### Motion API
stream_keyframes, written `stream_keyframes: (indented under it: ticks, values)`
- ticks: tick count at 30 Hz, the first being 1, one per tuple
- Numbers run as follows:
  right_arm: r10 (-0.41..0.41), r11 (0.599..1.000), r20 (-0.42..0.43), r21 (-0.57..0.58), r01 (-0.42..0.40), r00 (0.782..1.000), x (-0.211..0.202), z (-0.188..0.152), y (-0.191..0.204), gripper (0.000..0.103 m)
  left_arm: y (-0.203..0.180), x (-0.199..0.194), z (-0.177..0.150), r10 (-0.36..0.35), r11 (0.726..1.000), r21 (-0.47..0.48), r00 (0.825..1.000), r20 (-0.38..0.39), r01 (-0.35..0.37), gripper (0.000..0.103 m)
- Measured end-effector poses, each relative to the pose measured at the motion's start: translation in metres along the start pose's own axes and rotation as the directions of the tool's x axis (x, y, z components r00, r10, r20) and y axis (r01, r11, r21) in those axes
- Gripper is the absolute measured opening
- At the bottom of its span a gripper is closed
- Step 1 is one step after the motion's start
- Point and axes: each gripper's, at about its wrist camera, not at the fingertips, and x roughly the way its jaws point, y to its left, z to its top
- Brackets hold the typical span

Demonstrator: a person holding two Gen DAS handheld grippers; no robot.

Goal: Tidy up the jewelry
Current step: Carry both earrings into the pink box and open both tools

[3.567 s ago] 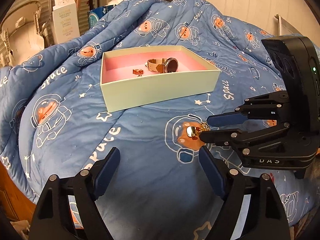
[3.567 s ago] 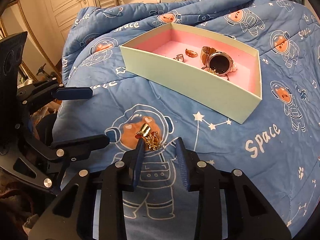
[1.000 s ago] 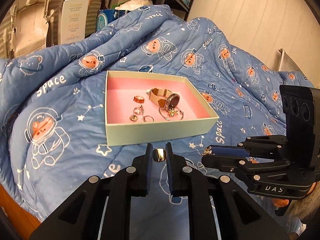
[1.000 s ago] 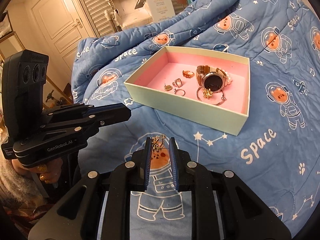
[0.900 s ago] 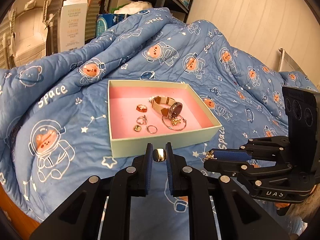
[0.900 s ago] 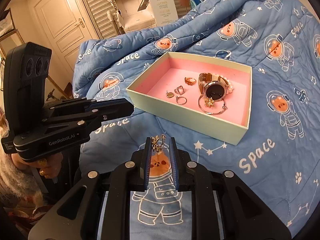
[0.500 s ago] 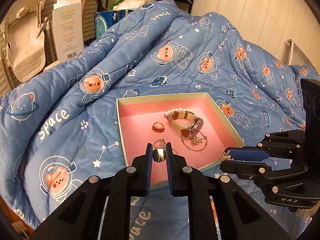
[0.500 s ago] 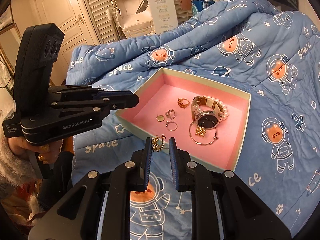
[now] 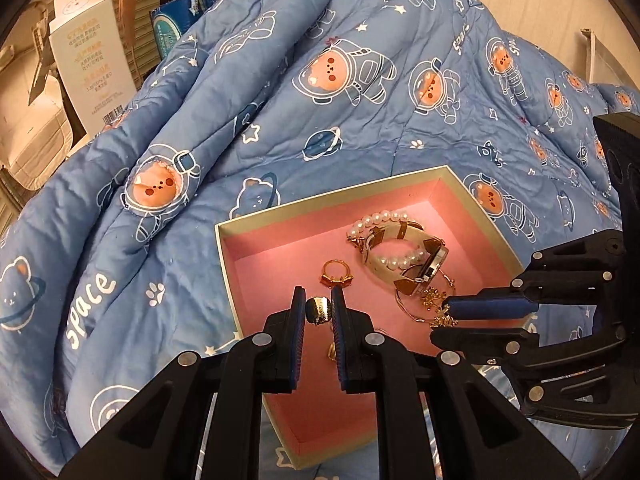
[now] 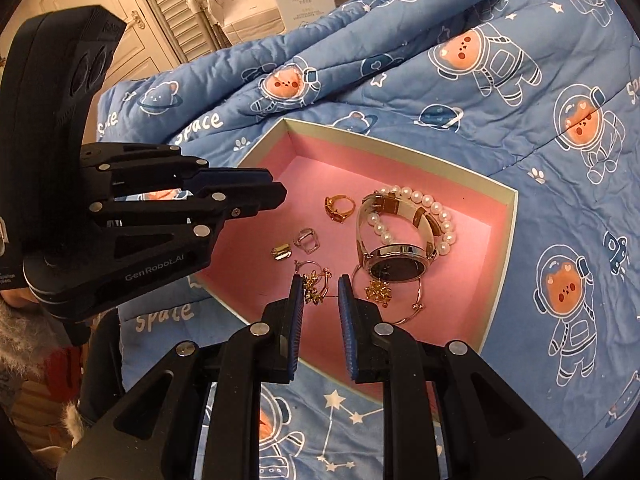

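Left gripper (image 9: 319, 312): fingers drawn in on a small gold clip earring (image 9: 319, 309), held between the pads above the near left part of the box.
Right gripper (image 10: 320, 294): fingers a little apart, with a gold dangly charm piece (image 10: 314, 288) against the left pad; whether the right pad touches it I cannot tell, so the grip may already be loosening.
Box (image 10: 508, 232): pale green outside, pink inside, sitting on the blue astronaut quilt (image 9: 280, 92); both grippers hover over its open top.
Already in the box: a watch (image 10: 394, 264) with a pearl bracelet (image 10: 432, 210) looped through its strap, a bangle with a gold charm (image 10: 378, 291), a gold ring with an orange stone (image 10: 339, 205), a clear ring (image 10: 306, 239), a small gold clip (image 10: 281, 251) and a thin hoop (image 10: 310, 267).
Progress: most pieces look sorted into the box; I see no loose jewelry on the quilt in either view.
Left to do: let go of the two held pieces so they land on the pink floor, clear of the watch pile.
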Motion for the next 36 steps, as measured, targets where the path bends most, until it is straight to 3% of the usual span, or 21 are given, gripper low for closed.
stream_keyframes:
  ticks: [8,26,29,31,33,36]
  values:
    - [-0.004,1.0,-0.081,0.021,0.006,0.997,0.019,0.004,-0.008,0.018,-0.006,0.02,0.01,0.034,0.998,0.056,0.998,-0.058,-0.031,0.013]
    - [-0.047,0.999,-0.139,0.011,0.049,0.989,0.032,0.003,-0.012,0.019,-0.015,0.036,0.011,0.084,0.991,0.113,0.991,-0.106,-0.072,0.013]
    - [-0.047,0.999,-0.148,0.011,0.049,0.988,0.036,0.005,-0.012,0.019,-0.014,0.035,0.012,0.093,0.99,0.112,0.99,-0.102,-0.082,0.02]
    - [-0.044,0.999,-0.152,0.013,0.046,0.987,0.038,0.007,-0.013,0.022,-0.012,0.034,0.013,0.098,0.99,0.108,0.991,-0.094,-0.088,0.026]
    - [-0.041,0.999,-0.147,0.017,0.044,0.988,0.037,0.009,-0.013,0.038,-0.012,0.032,0.014,0.1,0.99,0.106,0.991,-0.086,-0.091,0.032]
    - [-0.035,0.999,-0.14,0.02,0.038,0.99,0.036,0.01,-0.013,0.04,-0.011,0.027,0.017,0.101,0.99,0.106,0.992,-0.074,-0.093,0.036]
